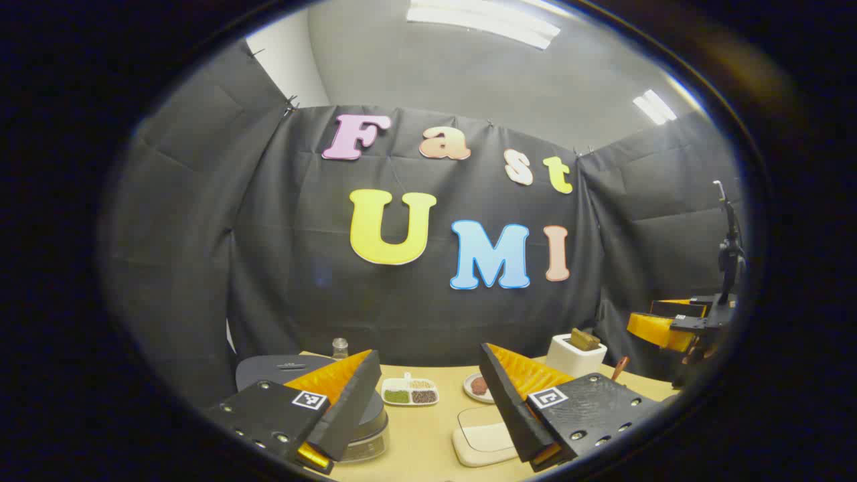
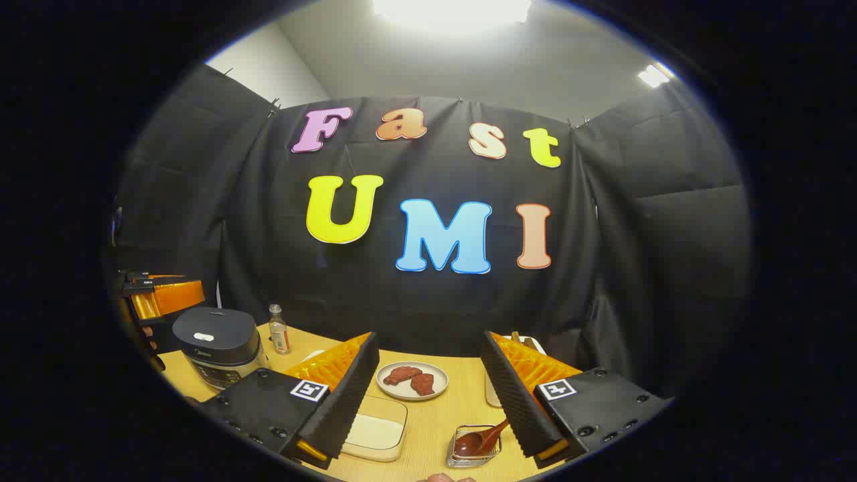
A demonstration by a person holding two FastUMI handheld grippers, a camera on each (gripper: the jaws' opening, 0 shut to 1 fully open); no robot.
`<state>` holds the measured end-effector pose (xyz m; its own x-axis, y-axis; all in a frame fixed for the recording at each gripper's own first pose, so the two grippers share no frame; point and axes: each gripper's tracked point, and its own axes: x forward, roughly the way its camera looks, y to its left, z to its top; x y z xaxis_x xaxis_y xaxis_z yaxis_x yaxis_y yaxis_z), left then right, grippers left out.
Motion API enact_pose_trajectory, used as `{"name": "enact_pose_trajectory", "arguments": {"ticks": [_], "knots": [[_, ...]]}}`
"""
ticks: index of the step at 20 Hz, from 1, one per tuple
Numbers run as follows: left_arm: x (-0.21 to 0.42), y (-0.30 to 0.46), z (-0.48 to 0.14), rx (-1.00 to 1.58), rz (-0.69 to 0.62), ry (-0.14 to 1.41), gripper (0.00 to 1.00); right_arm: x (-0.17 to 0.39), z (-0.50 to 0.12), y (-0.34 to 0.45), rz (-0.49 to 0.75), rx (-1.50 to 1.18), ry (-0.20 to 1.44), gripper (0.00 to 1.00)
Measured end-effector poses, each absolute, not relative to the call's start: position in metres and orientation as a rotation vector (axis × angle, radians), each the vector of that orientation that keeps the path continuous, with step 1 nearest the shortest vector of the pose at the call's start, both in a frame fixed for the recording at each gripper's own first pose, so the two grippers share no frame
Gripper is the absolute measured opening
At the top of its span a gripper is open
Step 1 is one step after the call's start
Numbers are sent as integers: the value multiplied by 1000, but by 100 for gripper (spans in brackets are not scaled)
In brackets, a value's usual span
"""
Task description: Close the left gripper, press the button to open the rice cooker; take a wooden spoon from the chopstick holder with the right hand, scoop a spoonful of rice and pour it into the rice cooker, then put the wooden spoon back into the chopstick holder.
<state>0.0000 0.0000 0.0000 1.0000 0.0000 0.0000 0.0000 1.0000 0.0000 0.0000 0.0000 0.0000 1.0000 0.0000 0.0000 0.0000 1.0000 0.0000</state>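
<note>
Two low cameras face the booth's back wall.
Both views share the desk, rice cooker and plate.

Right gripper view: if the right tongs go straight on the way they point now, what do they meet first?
Probably the plate holding two brown pieces, which sits on the table right between the open right tongs. Depth is unclear; if they pass above it, the black cloth wall comes next.
</note>
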Motion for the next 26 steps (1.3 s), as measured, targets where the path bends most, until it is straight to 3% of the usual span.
{"name": "enact_pose_trajectory", "arguments": {"ticks": [11,12,14,15,26], "knots": [[10,-9,-23,35,-24,46,93,1,-8,-1,-14,13,16,93],[12,-11,-25,28,-29,49,93,3,-11,1,-7,16,25,98],[14,-14,-27,24,-31,53,93,6,-15,4,4,22,40,93],[15,-15,-27,28,-30,54,93,8,-15,4,6,22,43,98],[17,7,-20,20,29,33,93,11,-16,8,27,26,42,98]]}}
